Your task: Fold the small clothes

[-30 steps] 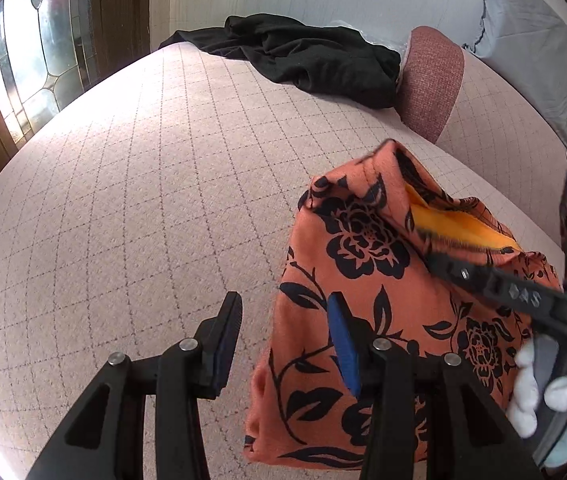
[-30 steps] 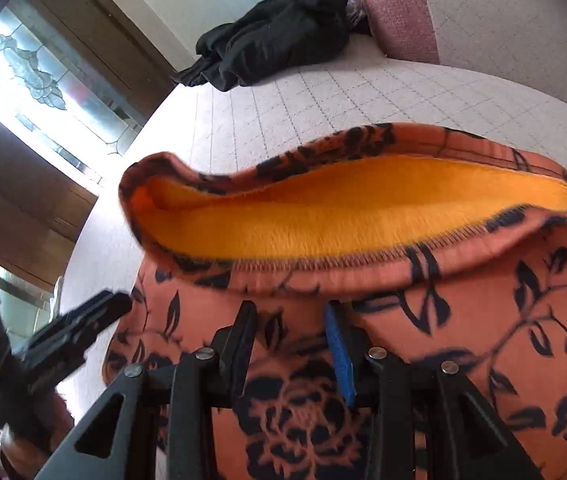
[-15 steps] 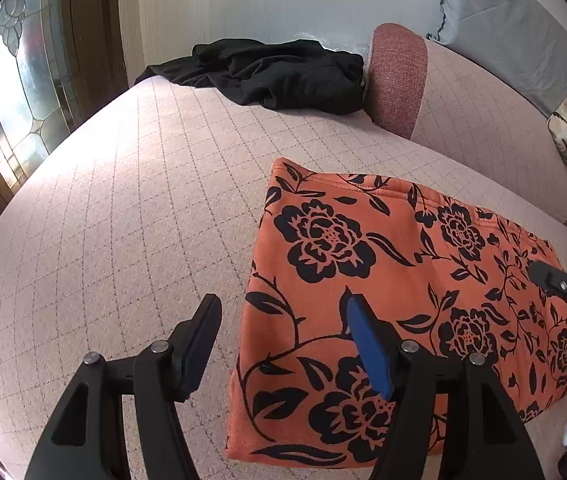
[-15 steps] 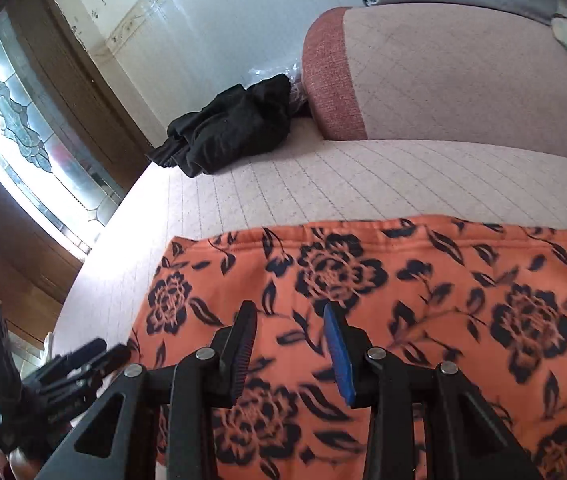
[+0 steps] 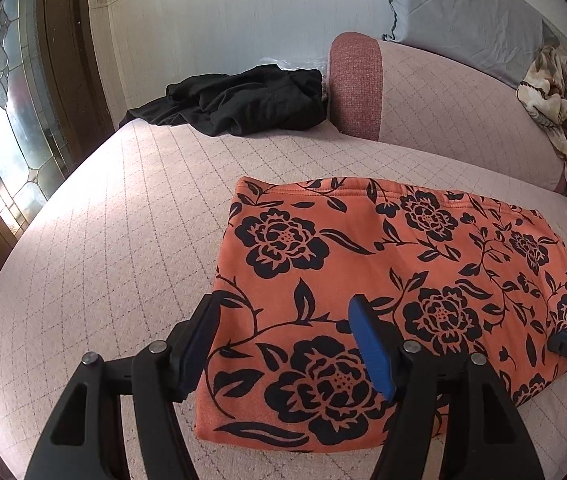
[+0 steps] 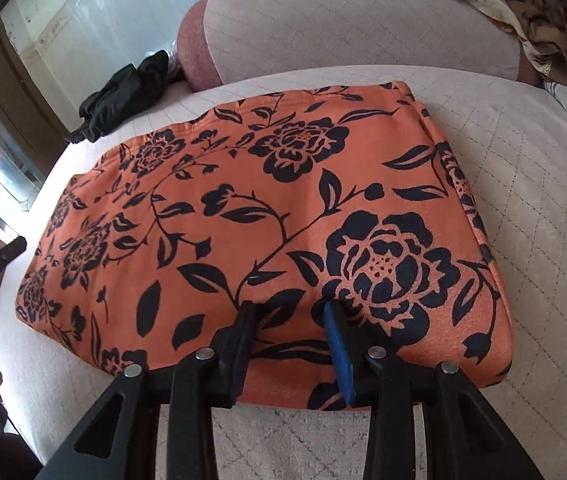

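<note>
Garment (image 5: pixel 383 280) flat – bed (image 5: pixel 123 240) edges clear.

An orange garment (image 5: pixel 367 280) printed with black flowers and leaves lies folded flat into a rectangle on the pink quilted bed (image 5: pixel 115 216), hemmed edge on its far side, thick fold nearest.

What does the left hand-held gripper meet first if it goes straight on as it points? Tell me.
Most likely the orange floral garment: the left hand-held gripper points down over its near left part, jaws open, nothing between them. Depth is unclear.
</note>
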Demonstrator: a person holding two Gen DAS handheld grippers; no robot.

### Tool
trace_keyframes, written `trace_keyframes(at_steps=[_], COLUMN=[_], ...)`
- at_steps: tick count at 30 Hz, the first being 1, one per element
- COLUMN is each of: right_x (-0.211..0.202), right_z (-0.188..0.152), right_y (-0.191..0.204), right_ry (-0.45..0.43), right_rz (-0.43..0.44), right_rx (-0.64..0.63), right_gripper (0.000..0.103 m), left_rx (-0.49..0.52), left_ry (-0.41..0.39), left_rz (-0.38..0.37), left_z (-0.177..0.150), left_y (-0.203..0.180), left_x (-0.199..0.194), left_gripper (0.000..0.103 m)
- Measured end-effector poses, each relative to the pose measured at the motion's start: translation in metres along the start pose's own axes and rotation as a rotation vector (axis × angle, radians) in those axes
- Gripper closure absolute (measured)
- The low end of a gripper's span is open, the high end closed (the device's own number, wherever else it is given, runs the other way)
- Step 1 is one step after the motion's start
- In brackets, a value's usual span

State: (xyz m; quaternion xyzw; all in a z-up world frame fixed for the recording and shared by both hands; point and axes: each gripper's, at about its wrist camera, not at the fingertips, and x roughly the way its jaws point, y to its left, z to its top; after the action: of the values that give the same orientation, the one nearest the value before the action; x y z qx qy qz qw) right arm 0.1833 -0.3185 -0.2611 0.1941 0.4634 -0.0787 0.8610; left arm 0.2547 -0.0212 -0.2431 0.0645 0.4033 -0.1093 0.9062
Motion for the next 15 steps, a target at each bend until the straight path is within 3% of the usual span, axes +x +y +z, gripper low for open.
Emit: trace_keyframes(at_steps=[2, 7, 11, 15], right_x=[-0.007, -0.029, 0.000, -0.004], right_z=[0.004, 0.013, 0.014, 0.015], right_y=[-0.001, -0.001, -0.022, -0.019], right_ry=[-0.002, -0.108, -0.013, -0.026], right_rz=[0.006, -0.028, -0.022, -0.006], right_rx=[0.008, 0.026, 0.079, 0.062], right_gripper=[0.064, 0.064, 0.063, 0.054], left_rx=[0.004, -0.009, -0.003, -0.006], left_ry=[0.009, 0.020, 0.030, 0.039], left_rz=[0.014, 0.022, 0.022, 0.019], left_z=[-0.002, -0.002, -0.004, -0.004], left_y=[0.000, 0.004, 0.004, 0.003], left_x=[0.004, 0.011, 0.015, 0.017], left_gripper=[0.036, 0.036, 0.036, 0.036])
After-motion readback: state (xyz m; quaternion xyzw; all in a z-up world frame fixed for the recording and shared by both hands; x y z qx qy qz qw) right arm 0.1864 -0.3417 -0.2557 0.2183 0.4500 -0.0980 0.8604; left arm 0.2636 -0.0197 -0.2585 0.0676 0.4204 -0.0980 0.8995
